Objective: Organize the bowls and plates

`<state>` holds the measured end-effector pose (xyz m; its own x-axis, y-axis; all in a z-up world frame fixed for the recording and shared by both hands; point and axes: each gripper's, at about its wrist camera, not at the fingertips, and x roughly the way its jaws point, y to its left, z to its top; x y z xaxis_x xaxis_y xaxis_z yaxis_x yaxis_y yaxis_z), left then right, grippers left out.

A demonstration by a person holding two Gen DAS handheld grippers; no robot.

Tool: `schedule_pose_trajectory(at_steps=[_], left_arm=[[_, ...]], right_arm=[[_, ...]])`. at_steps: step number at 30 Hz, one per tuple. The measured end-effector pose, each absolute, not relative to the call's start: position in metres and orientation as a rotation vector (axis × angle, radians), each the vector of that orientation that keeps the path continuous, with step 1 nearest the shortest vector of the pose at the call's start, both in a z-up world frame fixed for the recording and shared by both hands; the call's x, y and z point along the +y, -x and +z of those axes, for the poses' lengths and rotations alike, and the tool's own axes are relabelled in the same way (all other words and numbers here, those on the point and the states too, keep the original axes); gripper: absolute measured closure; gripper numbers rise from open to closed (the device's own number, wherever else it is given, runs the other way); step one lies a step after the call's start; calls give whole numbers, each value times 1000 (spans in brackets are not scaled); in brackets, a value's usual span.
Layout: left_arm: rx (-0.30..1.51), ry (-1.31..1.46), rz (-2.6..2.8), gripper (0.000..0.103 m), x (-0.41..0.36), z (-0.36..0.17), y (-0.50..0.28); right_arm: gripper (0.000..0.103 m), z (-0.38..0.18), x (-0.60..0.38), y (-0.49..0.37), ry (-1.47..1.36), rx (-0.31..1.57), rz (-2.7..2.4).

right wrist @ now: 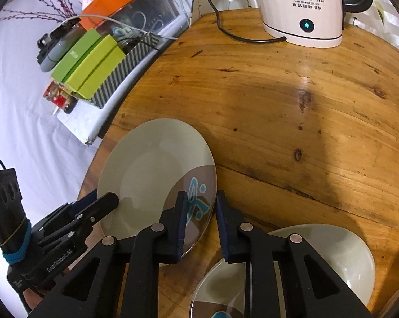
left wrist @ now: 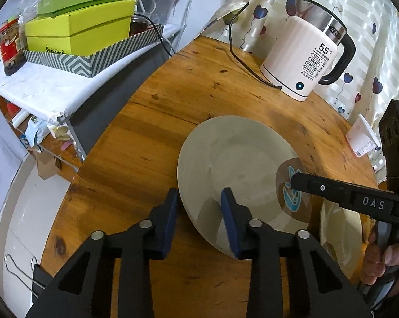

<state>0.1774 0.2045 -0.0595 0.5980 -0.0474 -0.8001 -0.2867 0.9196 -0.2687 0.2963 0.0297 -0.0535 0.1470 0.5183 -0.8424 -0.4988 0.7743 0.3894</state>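
Observation:
A pale grey plate (left wrist: pixel 234 159) (right wrist: pixel 151 169) with a brown patch and a blue figure lies flat on the round wooden table (left wrist: pixel 199 84). My left gripper (left wrist: pixel 200 209) straddles its near left rim, one blue pad outside the edge and the other over the plate, with a gap showing. My right gripper (right wrist: pixel 200 212) straddles the opposite rim at the brown patch, pads likewise apart from it. In the left wrist view the right gripper (left wrist: pixel 297 182) reaches in from the right. A cream bowl (right wrist: pixel 332 251) (left wrist: pixel 340 228) and a second patterned plate (right wrist: pixel 218 291) sit under the right gripper.
A white electric kettle (left wrist: pixel 302 53) (right wrist: pixel 302 8) with its black cord stands at the table's back. Green boxes (left wrist: pixel 80 26) in a striped tray fill a shelf beyond the left edge. A white carton (left wrist: pixel 361 137) is at the right. A person's hand (left wrist: pixel 379 259) grips the right tool.

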Motion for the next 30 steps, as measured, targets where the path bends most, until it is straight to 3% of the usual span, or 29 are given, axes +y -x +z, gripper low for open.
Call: schedule_pose_trajectory(at_steps=[17, 30], left_arm=[[908, 385, 150, 72, 202, -42, -167], [882, 360, 135, 72, 173, -10, -117]], right_arm=[[83, -38, 26, -287, -29, 1198, 736], [83, -8, -5, -231, -47, 1157, 741]])
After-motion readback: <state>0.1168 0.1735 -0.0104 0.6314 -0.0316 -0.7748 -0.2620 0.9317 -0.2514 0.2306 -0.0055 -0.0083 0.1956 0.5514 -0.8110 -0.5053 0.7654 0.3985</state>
